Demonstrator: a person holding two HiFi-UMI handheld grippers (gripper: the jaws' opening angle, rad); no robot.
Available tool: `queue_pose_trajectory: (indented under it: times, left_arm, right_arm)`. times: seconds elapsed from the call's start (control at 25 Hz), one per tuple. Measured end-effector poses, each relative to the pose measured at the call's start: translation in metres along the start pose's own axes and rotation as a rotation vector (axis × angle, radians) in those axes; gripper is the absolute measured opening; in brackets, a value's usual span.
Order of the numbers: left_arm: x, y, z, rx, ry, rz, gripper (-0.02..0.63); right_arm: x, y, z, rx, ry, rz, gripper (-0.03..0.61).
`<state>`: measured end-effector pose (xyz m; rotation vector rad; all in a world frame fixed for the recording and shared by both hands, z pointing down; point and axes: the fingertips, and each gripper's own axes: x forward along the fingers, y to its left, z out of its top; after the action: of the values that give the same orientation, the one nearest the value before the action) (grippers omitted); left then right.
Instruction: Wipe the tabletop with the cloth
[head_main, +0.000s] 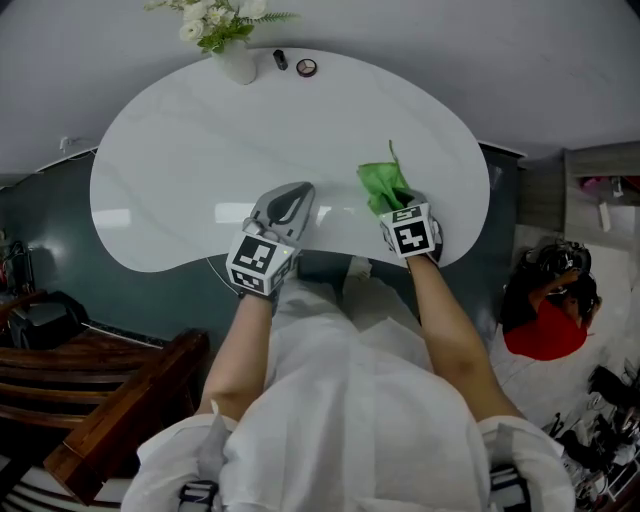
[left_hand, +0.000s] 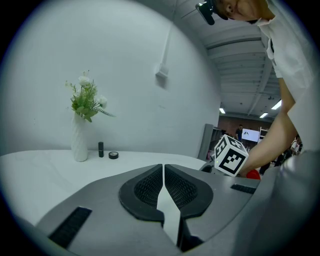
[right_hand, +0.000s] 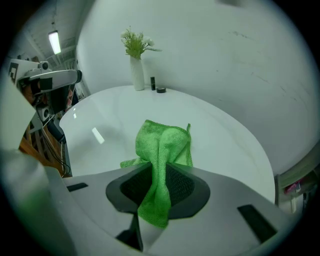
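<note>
The green cloth (head_main: 383, 185) sits at the near right part of the white, kidney-shaped bench (head_main: 200, 160), pinched in the right tongs (head_main: 396, 203). Its long axis runs from the tongs toward the far side, leaning a little left, and a thin corner pokes out at the far end. In the right gripper view the pads are closed on a bunched strip of the cloth, with a short tail hanging on the near side of the pads. The wider part fans out beyond them onto the bench top.

The left tongs (head_main: 293, 192) are over the near middle of the bench, pointing toward the far side. In the left gripper view the pads meet along a thin seam with nothing in them.

The only print to be seen is the black-and-white square markers on the tongs' cubes.

At the far edge stand a white vase of flowers (head_main: 237, 60), a small black cylinder (head_main: 280, 59) and a small round tin (head_main: 307, 67), just beside one another and well apart from the cloth.

Only the head view shows the dark wooden furniture (head_main: 110, 400) at near left. Only the left gripper view shows a lit screen (left_hand: 250, 135) in the room behind. That view does not show the cloth.
</note>
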<state>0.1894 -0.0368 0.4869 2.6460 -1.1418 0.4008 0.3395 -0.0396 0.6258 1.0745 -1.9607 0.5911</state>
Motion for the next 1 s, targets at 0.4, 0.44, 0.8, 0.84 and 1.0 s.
queue_pose_trajectory:
  times: [0.4,0.44,0.8,0.84,1.0]
  left_arm:
    - [0.026,-0.034,0.002,0.002,0.011,-0.022,0.018]
    - [0.029,-0.036,0.003,0.001,0.009,-0.026,0.018]
    - [0.046,-0.054,0.008,0.011,0.003,-0.052,0.018]
    - [0.046,-0.055,0.008,0.012,0.005,-0.053,0.018]
    - [0.047,-0.058,0.003,0.013,0.012,-0.055,0.018]
  right_arm:
    - [-0.032,-0.08,-0.051,0.098,0.005,-0.099,0.081]
    - [-0.035,-0.086,-0.057,0.114,0.006,-0.109,0.081]
    - [-0.07,-0.143,-0.11,0.216,0.025,-0.209,0.081]
    - [-0.074,-0.147,-0.117,0.222,0.03,-0.22,0.081]
    - [-0.086,-0.155,-0.139,0.247,0.046,-0.252,0.081]
